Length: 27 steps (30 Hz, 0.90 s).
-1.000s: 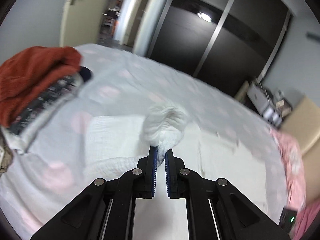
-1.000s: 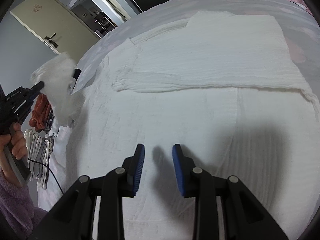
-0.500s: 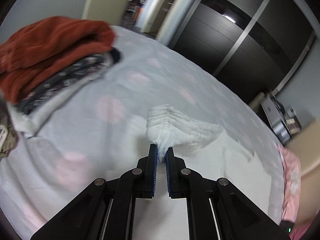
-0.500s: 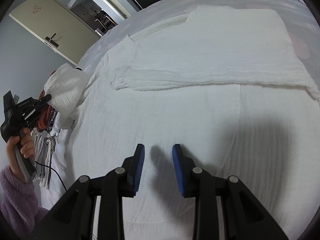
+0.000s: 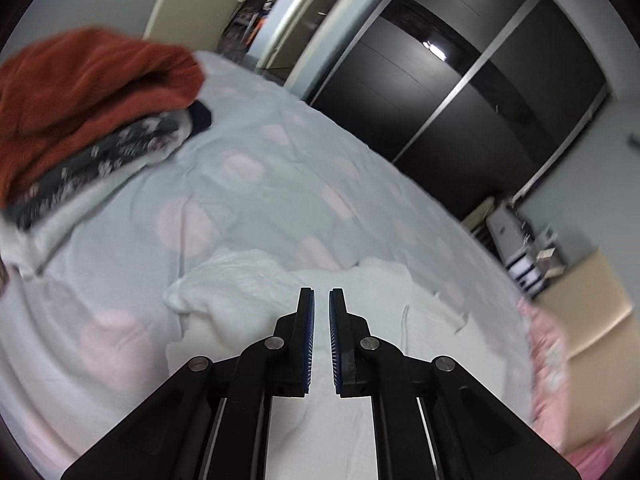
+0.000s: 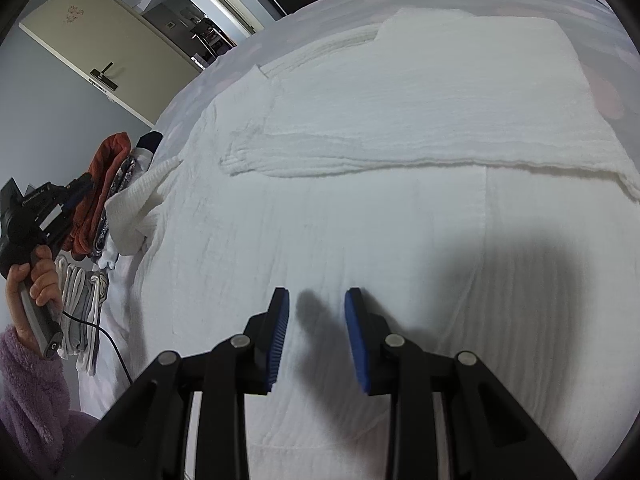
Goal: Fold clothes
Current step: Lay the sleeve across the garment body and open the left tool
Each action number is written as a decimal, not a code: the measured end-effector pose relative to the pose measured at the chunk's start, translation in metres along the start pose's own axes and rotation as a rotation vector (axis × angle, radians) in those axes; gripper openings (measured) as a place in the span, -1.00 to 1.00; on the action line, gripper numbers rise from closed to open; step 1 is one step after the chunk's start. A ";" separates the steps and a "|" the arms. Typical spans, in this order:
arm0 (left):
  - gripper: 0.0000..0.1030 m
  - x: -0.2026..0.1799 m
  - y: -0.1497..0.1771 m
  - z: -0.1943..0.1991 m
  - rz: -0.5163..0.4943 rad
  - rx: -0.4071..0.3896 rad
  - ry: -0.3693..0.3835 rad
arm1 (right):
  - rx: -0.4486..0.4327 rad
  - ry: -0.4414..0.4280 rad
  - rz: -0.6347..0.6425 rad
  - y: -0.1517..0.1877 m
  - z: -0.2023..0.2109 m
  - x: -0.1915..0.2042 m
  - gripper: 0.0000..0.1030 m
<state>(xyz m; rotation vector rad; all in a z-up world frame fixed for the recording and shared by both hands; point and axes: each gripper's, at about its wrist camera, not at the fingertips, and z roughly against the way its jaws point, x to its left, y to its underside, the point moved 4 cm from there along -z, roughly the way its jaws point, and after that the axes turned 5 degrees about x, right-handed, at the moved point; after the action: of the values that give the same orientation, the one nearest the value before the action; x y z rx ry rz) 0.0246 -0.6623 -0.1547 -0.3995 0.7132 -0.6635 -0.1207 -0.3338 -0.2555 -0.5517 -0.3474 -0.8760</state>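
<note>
Since a second ago the left gripper (image 5: 321,300) has let go of the bunched white sleeve (image 5: 224,284): through its own camera the blue pads stand slightly apart with nothing between them, and the sleeve lies slumped in a heap at lower left of centre, just left of the fingertips. Behind it the dotted bedspread (image 5: 256,184) runs bare toward the dark wardrobe doors (image 5: 460,92), while the pile of clothes (image 5: 80,112), rust-red on top of a floral piece, fills the upper left. From the right camera, the right gripper (image 6: 317,300) hovers with its jaws wide apart and empty, low over the white garment (image 6: 360,208), which covers most of the frame; one sleeve (image 6: 400,120) is already folded across the body in the upper half, its edge running straight from centre left to the right margin. At the left edge the left gripper (image 6: 78,188) shows in the person's hand (image 6: 34,276), with the dropped sleeve (image 6: 136,204) just right of it, crumpled rather than flat. By my reckoning the second sleeve fold is in hand, and the next move calls for regripping that cuff and drawing it across the body, flat. Room is open over the garment; the left side is tight, since the pile of clothes sits close by the sleeve.
</note>
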 end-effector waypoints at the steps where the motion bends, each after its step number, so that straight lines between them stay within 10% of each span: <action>1: -0.84 -0.001 0.000 -0.001 -0.009 0.000 -0.037 | 0.000 -0.002 0.000 0.000 0.001 0.000 -0.45; 5: -0.24 0.026 -0.002 -0.013 0.089 0.021 -0.154 | 0.004 -0.014 -0.009 0.001 0.002 -0.002 -0.45; 14: -0.21 0.070 -0.004 -0.036 0.336 0.070 -0.019 | 0.010 -0.018 -0.010 0.000 0.000 -0.001 -0.42; 16: -0.26 0.059 -0.005 -0.037 0.302 0.056 -0.007 | 0.010 -0.014 -0.005 0.000 0.000 0.000 -0.42; 18: -0.76 0.044 -0.005 -0.033 0.228 0.026 -0.017 | 0.011 -0.017 -0.008 0.001 0.000 0.000 -0.42; 27: -0.88 -0.082 0.010 0.014 -0.104 -0.059 0.172 | 0.011 -0.002 -0.001 0.001 0.000 0.003 -0.42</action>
<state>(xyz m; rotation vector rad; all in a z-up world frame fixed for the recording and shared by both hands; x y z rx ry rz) -0.0081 -0.5981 -0.1123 -0.4397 0.8809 -0.7829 -0.1183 -0.3352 -0.2541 -0.5424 -0.3540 -0.8745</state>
